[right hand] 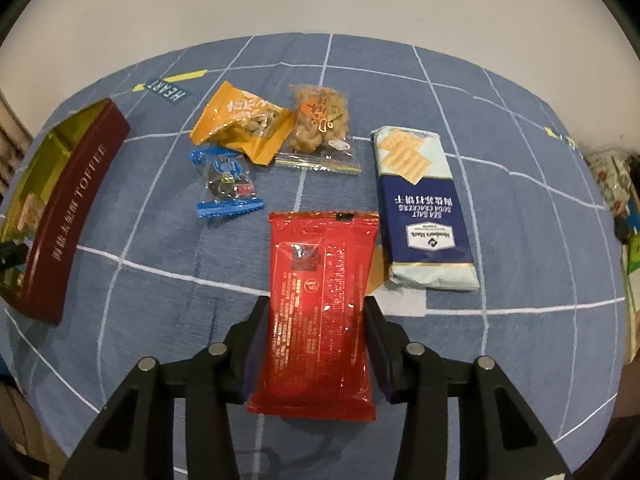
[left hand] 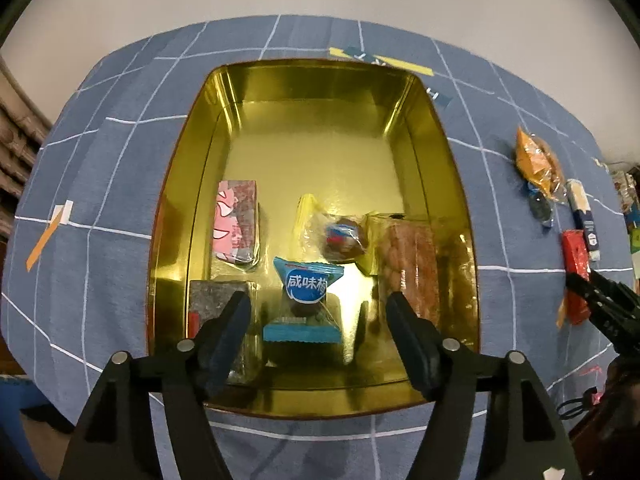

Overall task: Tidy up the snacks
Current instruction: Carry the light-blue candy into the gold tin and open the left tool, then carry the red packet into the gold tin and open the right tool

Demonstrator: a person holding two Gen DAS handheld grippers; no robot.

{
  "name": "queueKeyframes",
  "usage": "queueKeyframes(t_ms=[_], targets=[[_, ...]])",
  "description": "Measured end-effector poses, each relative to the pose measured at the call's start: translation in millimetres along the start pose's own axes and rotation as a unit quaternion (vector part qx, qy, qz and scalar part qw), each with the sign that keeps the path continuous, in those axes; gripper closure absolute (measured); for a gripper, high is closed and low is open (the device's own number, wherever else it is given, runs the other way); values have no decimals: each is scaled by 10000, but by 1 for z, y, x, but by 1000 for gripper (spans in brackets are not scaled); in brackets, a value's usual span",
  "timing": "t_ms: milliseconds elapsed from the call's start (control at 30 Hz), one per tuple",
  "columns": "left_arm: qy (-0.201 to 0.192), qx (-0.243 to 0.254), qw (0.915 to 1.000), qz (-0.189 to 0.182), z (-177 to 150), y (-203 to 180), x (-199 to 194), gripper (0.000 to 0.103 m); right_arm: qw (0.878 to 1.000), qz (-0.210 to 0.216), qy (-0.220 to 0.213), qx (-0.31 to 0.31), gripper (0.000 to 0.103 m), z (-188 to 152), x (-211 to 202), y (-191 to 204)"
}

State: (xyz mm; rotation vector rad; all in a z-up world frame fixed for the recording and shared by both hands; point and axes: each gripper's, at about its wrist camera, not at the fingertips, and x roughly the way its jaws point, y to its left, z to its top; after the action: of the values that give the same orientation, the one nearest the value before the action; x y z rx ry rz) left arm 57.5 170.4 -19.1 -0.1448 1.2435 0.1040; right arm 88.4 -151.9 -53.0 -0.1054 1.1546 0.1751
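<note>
A gold-lined tin [left hand: 320, 92] with a dark red outer wall [right hand: 68, 208] holds several snacks, among them a blue-wrapped candy [left hand: 306, 300]. My left gripper [left hand: 318, 316] is open above that candy, which lies between its fingers, apart from them. My right gripper [right hand: 316, 316] has its fingers at both sides of a red snack packet [right hand: 320, 312] lying on the blue checked cloth [right hand: 160, 320]; I cannot tell whether they press it. The right gripper also shows in the left wrist view [left hand: 592, 292] at the red packet [left hand: 575, 252].
On the cloth lie a sea salt cracker pack [right hand: 424, 208], an orange nut bag [right hand: 244, 124], a clear bag of twisted pastry [right hand: 320, 128] and a blue candy [right hand: 228, 184]. More packets sit at the far right edge [right hand: 628, 216].
</note>
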Motion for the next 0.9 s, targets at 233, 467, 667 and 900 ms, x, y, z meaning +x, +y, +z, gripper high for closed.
queueKeyframes(t_ms=[233,467,667,900], targets=[[-75,209,9991,-373,-7,-11,-9,35,9999,41,-63,76,58,-3,-10,2],[-480,37,9983,-315,-7,-6,-27,35,9990,332,-279,71,58,6,-35,19],[-554,-278,9980,-92,-12,20,-42,35,9960,749,-445,-210,58,23,-53,66],[-632,-731,9939,530,-31,60,-54,29,9894,1255,-395,-618,58,37,-58,134]])
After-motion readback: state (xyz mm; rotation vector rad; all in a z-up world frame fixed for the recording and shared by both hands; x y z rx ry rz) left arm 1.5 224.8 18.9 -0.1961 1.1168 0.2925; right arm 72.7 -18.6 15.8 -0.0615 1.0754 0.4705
